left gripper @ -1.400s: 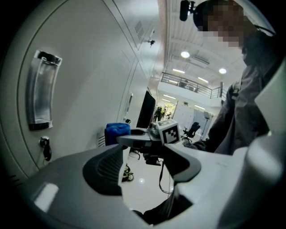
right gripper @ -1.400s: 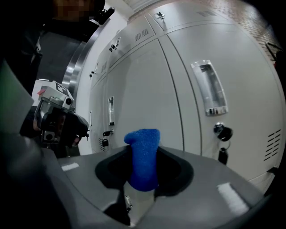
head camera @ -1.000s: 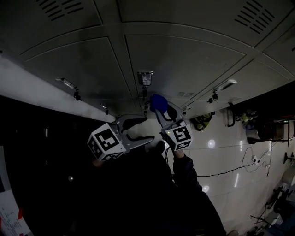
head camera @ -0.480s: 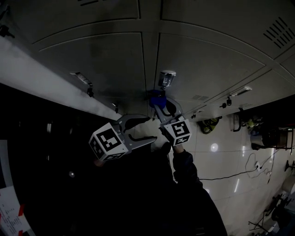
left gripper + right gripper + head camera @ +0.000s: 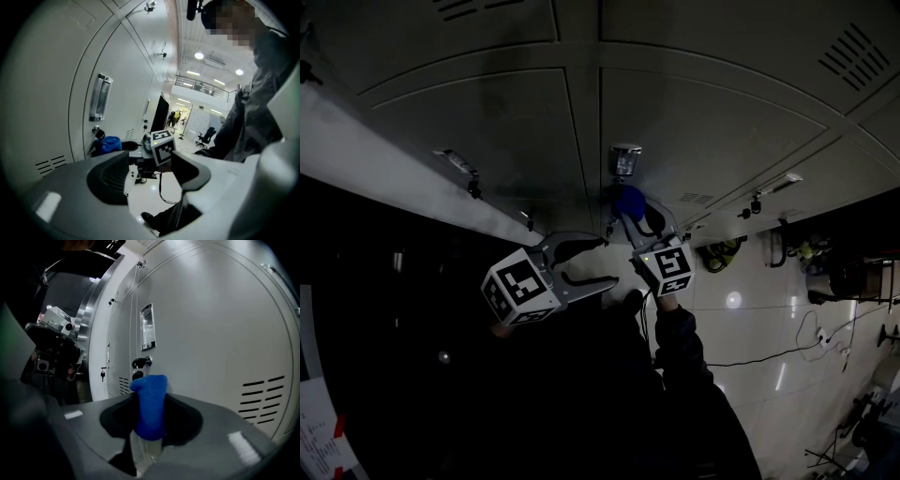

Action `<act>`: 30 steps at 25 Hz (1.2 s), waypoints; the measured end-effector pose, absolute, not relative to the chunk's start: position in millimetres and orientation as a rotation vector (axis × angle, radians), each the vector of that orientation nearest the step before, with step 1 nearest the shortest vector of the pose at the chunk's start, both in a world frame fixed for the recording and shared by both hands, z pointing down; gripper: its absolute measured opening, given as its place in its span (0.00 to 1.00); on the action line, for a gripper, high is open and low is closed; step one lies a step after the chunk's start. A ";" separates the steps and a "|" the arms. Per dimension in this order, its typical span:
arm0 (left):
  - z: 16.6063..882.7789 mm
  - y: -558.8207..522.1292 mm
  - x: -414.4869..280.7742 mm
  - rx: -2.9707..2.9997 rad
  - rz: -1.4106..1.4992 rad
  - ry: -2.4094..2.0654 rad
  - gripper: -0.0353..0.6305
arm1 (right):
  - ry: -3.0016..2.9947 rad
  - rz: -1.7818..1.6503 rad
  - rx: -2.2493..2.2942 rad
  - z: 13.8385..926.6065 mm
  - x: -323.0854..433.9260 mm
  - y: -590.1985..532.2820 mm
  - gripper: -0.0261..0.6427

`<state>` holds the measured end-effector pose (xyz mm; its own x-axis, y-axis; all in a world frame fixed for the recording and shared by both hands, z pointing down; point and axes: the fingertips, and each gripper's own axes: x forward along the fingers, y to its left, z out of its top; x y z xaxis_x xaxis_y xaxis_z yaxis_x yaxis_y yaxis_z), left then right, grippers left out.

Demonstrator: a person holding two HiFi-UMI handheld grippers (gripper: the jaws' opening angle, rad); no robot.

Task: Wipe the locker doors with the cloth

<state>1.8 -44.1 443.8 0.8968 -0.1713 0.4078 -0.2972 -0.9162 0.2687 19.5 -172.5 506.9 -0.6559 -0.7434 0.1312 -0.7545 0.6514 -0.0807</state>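
Blue cloth [image 5: 150, 394] pinched between right gripper [image 5: 151, 416] jaws, door lock [image 5: 140, 363] just beyond the tips — snag risk there, cloth tugged loose; left gripper [image 5: 151, 165] jaws spread, nothing between.

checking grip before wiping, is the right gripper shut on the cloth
Shut: the right gripper pinches the blue cloth between its jaws.

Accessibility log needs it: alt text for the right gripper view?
The right gripper is shut on a blue cloth, held upright in front of a pale grey locker door. Just behind the cloth are the door's key lock and, above it, a narrow vertical handle plate; vent slots sit at lower right.
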 end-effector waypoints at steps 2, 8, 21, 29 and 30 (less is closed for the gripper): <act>443.9 -44.1 11.3 2.738 0.549 -0.333 0.45 | -2.762 0.196 1.285 506.8 34.1 -172.7 0.23; 443.3 -41.6 40.3 2.736 0.566 -0.291 0.45 | -2.726 0.203 1.346 506.9 76.8 -170.5 0.23; 446.2 -39.9 96.3 2.725 0.598 -0.248 0.45 | -2.641 0.196 1.467 509.7 168.8 -168.6 0.23; 449.8 -41.5 125.6 2.724 0.605 -0.230 0.45 | -2.604 0.217 1.533 514.4 213.3 -167.3 0.23; 450.4 -41.1 127.8 2.721 0.609 -0.230 0.45 | -2.604 0.220 1.535 514.8 215.9 -167.0 0.23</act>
<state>127.8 -41.1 450.4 0.8950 -0.0816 0.4386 -0.2284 -0.9283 0.2934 215.9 -167.0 514.8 -0.4826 -0.8595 0.1684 -0.8755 0.4783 -0.0683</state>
